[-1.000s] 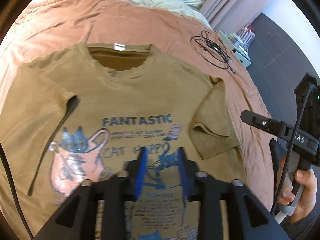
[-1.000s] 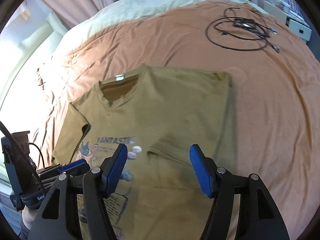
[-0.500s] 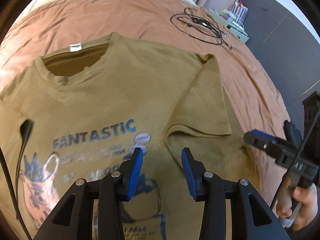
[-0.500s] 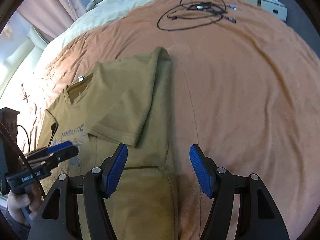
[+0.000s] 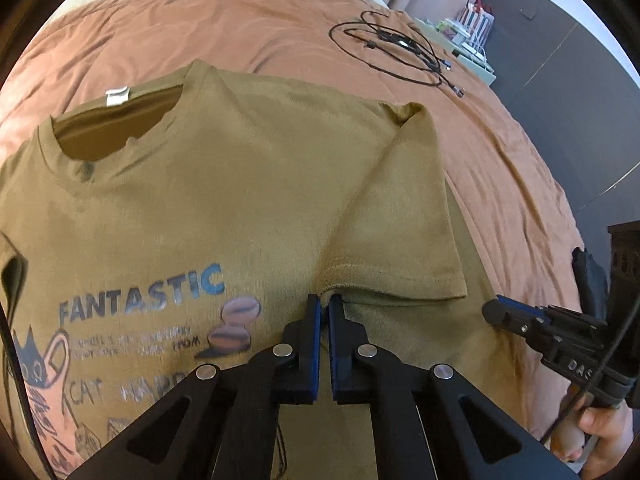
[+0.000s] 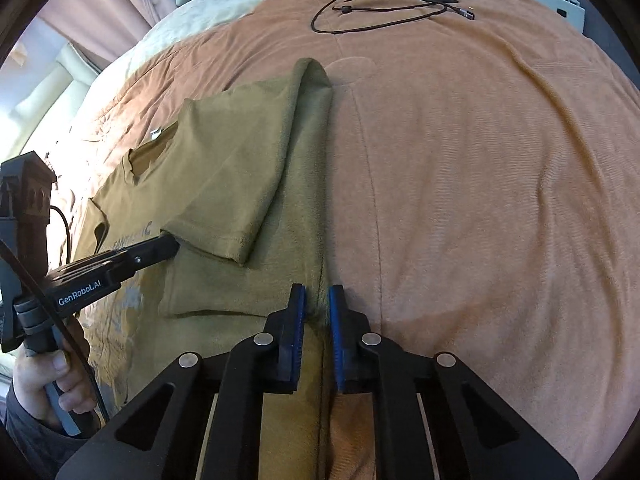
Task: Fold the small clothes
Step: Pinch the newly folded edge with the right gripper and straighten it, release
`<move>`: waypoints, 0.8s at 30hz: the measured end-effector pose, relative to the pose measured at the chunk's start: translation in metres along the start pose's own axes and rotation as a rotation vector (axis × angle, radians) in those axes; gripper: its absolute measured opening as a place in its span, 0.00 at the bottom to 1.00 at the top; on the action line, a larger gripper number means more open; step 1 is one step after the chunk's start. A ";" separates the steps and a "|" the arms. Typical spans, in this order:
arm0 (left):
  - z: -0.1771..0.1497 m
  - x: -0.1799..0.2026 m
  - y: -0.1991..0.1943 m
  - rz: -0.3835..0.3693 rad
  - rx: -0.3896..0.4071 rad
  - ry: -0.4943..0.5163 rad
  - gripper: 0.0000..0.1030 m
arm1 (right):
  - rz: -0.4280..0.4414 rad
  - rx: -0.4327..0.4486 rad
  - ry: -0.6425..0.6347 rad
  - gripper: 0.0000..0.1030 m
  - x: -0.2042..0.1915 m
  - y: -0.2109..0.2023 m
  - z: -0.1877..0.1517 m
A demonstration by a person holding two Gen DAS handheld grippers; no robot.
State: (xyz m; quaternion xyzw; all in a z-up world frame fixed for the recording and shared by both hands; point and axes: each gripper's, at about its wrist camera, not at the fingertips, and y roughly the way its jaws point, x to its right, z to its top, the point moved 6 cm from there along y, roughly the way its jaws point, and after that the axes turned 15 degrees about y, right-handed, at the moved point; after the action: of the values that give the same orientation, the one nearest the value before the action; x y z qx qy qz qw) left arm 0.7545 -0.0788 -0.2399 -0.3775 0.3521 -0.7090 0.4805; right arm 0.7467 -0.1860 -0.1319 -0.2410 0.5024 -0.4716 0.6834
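Left gripper (image 5: 325,307) jaws have just closed onto the olive cotton T-shirt's (image 5: 248,184) folded sleeve hem; right gripper (image 6: 317,300) jaws have just closed, pinching its side edge.

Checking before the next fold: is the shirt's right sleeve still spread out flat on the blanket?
No, the sleeve is folded inward and lies on the shirt.

Soft daylight is coming in from the window (image 6: 36,80) on the left of the right wrist view, washing that corner out to near white. The bedspread (image 6: 480,160) is lying evenly lit, with only faint shadows gathering under the folded sleeve (image 5: 400,220) of the shirt (image 5: 240,200). Both fisheye pictures are bending strongly toward dark round rims. The print on the shirt is looking slightly smeared, and the far room is blurring.
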 end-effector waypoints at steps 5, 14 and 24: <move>-0.010 -0.007 -0.007 0.022 -0.029 -0.019 0.03 | 0.006 0.002 0.021 0.08 0.003 -0.003 -0.003; 0.014 0.014 -0.045 0.092 0.040 0.077 0.45 | 0.027 0.023 0.036 0.10 0.003 -0.028 0.001; 0.031 0.071 -0.006 0.022 -0.004 0.203 0.53 | 0.007 0.029 0.004 0.10 0.018 -0.052 -0.005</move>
State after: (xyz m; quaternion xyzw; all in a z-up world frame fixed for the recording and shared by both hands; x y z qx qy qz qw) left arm 0.7613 -0.1484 -0.2061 -0.3008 0.4044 -0.7374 0.4496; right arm 0.7227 -0.2239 -0.1002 -0.2284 0.4978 -0.4771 0.6874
